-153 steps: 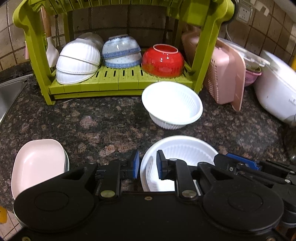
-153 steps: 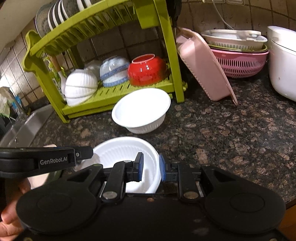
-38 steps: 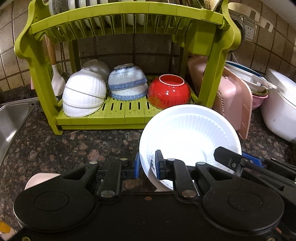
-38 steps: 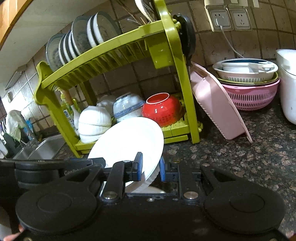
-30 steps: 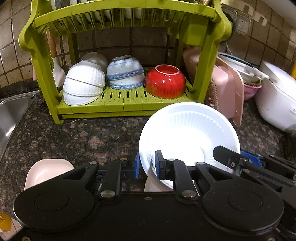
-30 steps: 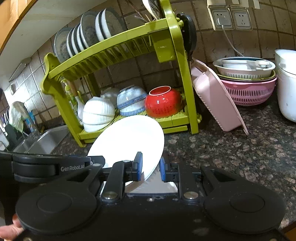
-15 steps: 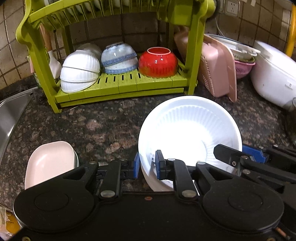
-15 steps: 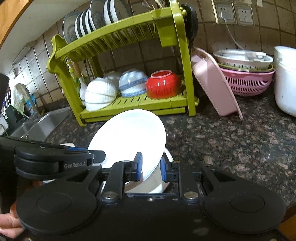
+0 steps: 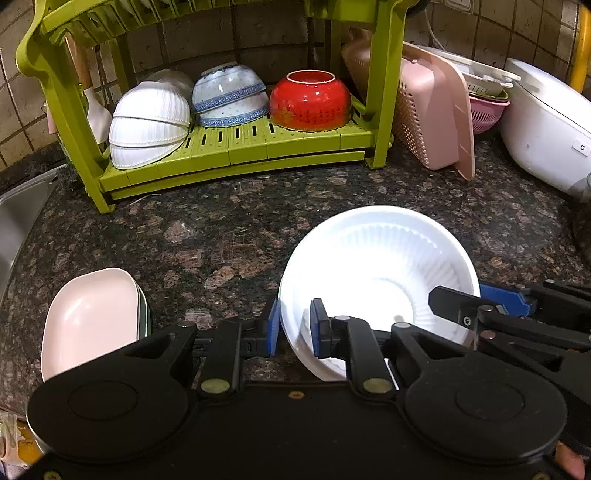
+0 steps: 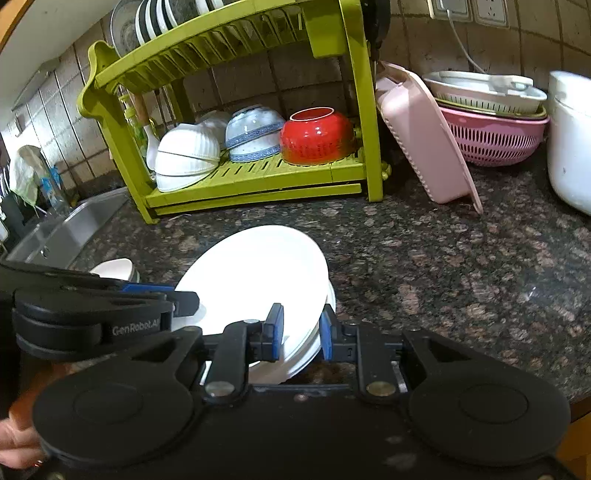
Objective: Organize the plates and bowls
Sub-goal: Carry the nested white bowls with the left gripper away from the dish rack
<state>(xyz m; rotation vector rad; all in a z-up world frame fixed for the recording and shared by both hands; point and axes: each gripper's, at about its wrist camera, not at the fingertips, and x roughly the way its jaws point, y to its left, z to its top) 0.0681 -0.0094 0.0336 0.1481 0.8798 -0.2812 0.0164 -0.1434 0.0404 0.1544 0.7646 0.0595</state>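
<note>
Two nested white ribbed bowls tilt just above the dark granite counter. My left gripper is shut on their left rim. In the right wrist view the same white bowls show two stacked rims, and my right gripper is shut on their right rim. Each gripper appears in the other's view: the right gripper at the bowls' far side, the left gripper at the left. The green dish rack stands behind, and its lower shelf holds white bowls, a blue-patterned bowl and a red bowl.
A pink square plate on another dish lies at the near left. A sink is at the far left. A pink basket, stacked colanders and a white cooker stand to the right. Plates fill the rack's top shelf.
Both grippers have drawn the nested white bowls back from the rack and down toward the counter. Earlier one white bowl stood alone near the rack; now the two are stacked.
</note>
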